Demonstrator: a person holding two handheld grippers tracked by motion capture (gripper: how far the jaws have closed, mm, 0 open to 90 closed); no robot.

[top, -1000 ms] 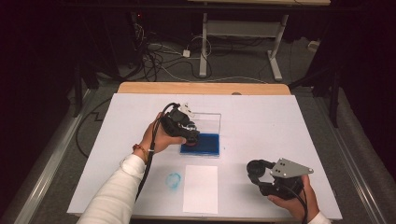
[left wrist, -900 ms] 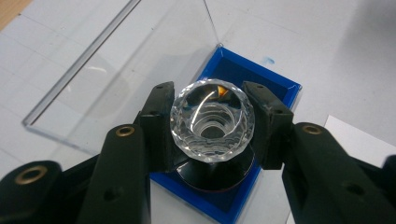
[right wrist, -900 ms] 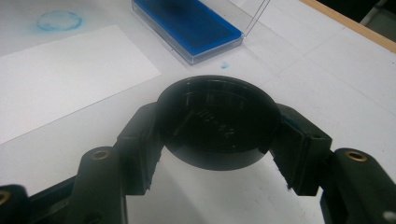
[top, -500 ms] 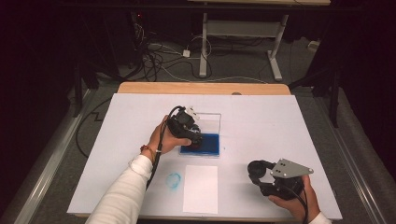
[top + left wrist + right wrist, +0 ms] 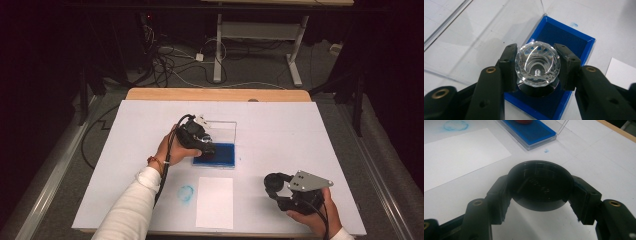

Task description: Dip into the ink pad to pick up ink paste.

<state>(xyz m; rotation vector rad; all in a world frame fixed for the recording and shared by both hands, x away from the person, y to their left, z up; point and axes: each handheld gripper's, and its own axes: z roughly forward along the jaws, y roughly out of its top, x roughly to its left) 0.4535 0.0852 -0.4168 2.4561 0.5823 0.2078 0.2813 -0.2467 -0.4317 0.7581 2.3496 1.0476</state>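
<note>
Nearest you, your right gripper (image 5: 274, 186) sits low at the near right of the table (image 5: 310, 135), jaws clamped on a round black cap (image 5: 539, 185), which looks like the stamp's cover, parked out of the way. Just to its left lies the blank white sheet (image 5: 215, 201), not a mark on it, and beside that there's a faint blue ring (image 5: 186, 192) printed straight on the table surface, so one impression looks to be down already, only not on the paper.

Further out, your left gripper (image 5: 207, 149) is over the blue ink pad (image 5: 574, 42), its clear lid (image 5: 222, 131) standing open behind. In the left gripper view its jaws are closed tight on the faceted clear knob of the stamp (image 5: 537, 63), with the stamp's dark base right down at the blue pad; whether it's pressing in or hanging just above, I can't tell from here.

So my read: cap off, pad open, you're at the inking step. What's left is the carry to the sheet, a clean press on the paper, then cap back on and the pad lid shut
</note>
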